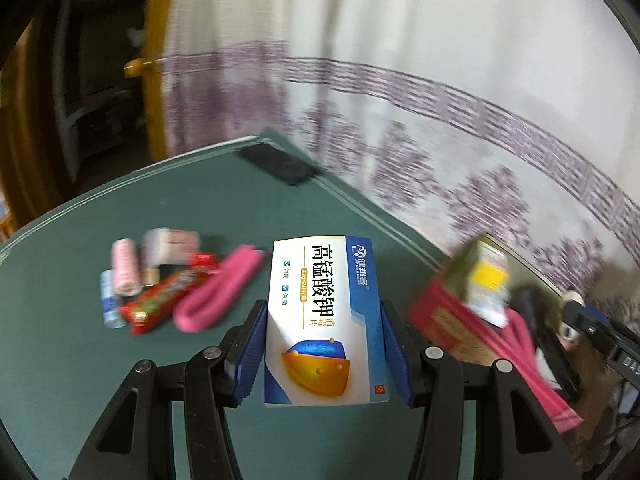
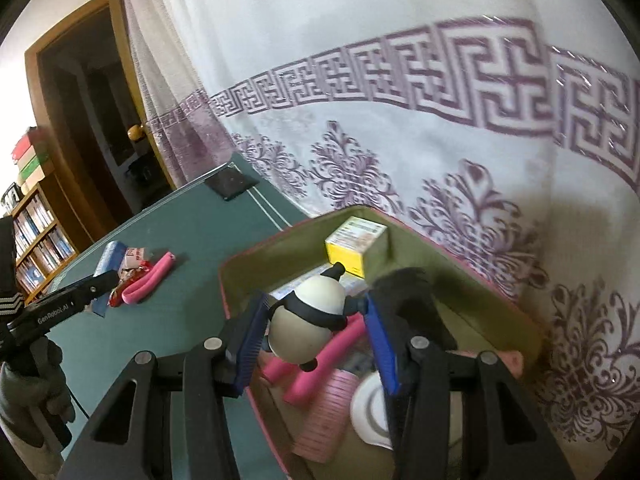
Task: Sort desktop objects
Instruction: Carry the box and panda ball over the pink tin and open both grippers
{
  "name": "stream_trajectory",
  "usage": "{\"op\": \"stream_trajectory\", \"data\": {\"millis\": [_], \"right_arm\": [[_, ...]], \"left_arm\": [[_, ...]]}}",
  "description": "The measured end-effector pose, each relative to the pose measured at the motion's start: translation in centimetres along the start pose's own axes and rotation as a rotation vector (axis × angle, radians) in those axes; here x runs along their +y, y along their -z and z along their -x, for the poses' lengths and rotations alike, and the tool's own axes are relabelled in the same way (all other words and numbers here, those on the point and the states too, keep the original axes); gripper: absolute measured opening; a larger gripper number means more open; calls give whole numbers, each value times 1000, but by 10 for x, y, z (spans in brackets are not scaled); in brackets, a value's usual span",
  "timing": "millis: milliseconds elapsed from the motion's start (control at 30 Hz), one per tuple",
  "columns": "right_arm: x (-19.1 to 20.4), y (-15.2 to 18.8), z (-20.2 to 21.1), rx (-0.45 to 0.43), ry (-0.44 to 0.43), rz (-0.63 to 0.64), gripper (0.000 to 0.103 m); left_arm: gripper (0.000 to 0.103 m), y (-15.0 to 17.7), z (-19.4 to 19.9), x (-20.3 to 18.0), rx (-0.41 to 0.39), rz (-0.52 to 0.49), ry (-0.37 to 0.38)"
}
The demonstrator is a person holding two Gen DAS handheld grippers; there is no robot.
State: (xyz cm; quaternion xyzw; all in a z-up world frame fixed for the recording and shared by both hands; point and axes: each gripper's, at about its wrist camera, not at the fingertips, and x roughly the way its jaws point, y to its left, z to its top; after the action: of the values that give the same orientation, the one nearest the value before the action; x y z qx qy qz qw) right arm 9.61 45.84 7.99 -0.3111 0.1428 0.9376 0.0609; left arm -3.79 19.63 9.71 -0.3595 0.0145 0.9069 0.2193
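My left gripper [image 1: 323, 312] is shut on a white and blue medicine box [image 1: 320, 344], held upright between the blue pads above the green table [image 1: 240, 216]. To its left lies a pile: a pink roll [image 1: 126, 268], a red packet [image 1: 164, 302], a pink foam curler [image 1: 220, 288] and a small blue tube [image 1: 109, 304]. My right gripper [image 2: 316, 300] is shut on a round panda toy [image 2: 308, 324] above an open case [image 2: 276, 256] with olive lining. The case holds a yellow box [image 2: 352, 248], pink curlers [image 2: 320, 368], a pink roll [image 2: 328, 412] and a white round thing [image 2: 372, 408].
A black flat item [image 1: 280, 164] lies at the table's far corner. A white curtain [image 2: 400, 80] with purple pattern hangs right behind the table and case. A gloved hand [image 2: 32, 380] holds the left gripper. A bookshelf [image 2: 36, 224] and a doorway stand at the far left.
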Motion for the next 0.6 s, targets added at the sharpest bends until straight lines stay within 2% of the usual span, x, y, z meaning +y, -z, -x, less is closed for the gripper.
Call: {"op": "stream_trajectory", "data": {"millis": [233, 500, 600], "right_arm": [[-12, 1, 9, -25, 14, 12, 53], [-20, 0, 15, -52, 35, 18, 53], [-21, 3, 11, -47, 61, 26, 56]], "left_arm": [[55, -12, -7, -58, 2, -91, 87], [56, -29, -15, -103, 4, -142, 199], [88, -31, -23, -115, 16, -137, 275]]}}
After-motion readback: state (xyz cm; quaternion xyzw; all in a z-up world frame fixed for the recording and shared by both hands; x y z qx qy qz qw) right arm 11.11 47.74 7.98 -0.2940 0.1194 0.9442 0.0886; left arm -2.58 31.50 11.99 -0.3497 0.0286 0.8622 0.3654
